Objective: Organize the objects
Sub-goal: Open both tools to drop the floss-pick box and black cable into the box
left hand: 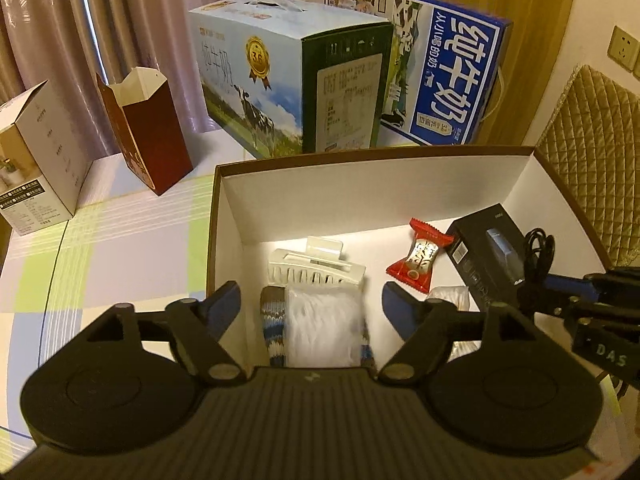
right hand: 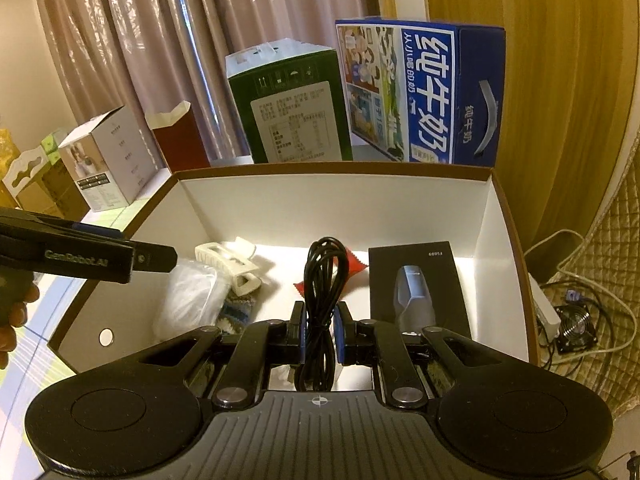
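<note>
A brown box with white inside (left hand: 320, 184) (right hand: 328, 196) stands on the table. In it lie a white hair clip (left hand: 316, 268) (right hand: 232, 264), a fluffy white bag (left hand: 324, 328) (right hand: 188, 300) on a knitted sock (left hand: 273, 320) (right hand: 236, 316), a red candy (left hand: 418, 256) (right hand: 352, 266) and a black product box (left hand: 488, 252) (right hand: 420, 288). My left gripper (left hand: 310, 300) is open above the white bag, empty. My right gripper (right hand: 320, 328) is shut on a coiled black cable (right hand: 324, 276) (left hand: 538, 252), held over the box.
Two milk cartons stand behind the box, one green and blue (left hand: 292, 76) (right hand: 288, 108), one blue (left hand: 440, 68) (right hand: 416, 92). An open red box (left hand: 148, 128) and a white box (left hand: 40, 160) stand at the left on the checked tablecloth (left hand: 120, 248). A quilted chair (left hand: 588, 128) is at the right.
</note>
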Demonstrator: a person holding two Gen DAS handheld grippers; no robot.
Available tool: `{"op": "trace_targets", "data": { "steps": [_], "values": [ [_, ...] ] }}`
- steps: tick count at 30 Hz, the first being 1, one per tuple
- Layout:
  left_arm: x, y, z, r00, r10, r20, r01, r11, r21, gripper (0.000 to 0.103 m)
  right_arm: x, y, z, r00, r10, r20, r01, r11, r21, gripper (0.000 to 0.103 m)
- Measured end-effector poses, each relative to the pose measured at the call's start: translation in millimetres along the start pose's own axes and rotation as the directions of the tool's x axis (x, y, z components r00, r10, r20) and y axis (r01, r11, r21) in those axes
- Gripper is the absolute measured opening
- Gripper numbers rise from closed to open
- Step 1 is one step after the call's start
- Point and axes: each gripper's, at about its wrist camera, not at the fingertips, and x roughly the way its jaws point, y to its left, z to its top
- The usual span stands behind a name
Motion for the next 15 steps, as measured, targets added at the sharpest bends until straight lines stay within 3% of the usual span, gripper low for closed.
{"op": "trace_targets", "data": {
  "steps": [6, 7, 10, 15],
  "values": [
    [-4, 3, -1, 1.0, 0.0, -0.003, 0.0, 1.0, -0.018, 0.084, 0, 5, 5, 1.0, -0.003, 0.022, 0.003, 1.0, -0.011, 0.011],
    [-5, 4, -1, 1.0, -0.002, -0.002, 0.002, 1.0, -0.02, 0.086, -1, 6, 6, 1.0, -0.001, 0.029, 0.002, 1.0, -0.014, 0.016],
    [-10, 4, -2, 1.0, -0.01, -0.002, 0.01, 1.0, -0.026, 0.092, -5, 7, 8, 0.999, -0.016, 0.052, 0.016, 1.0, -0.006, 0.055],
    [-23, 4, -4, 1.0, -0.011, 0.015, 0.011, 1.0, -0.029, 0.095, -12, 10, 7, 0.999, -0.003, 0.051, 0.004, 1.0, -0.004, 0.062]
  ]
}}
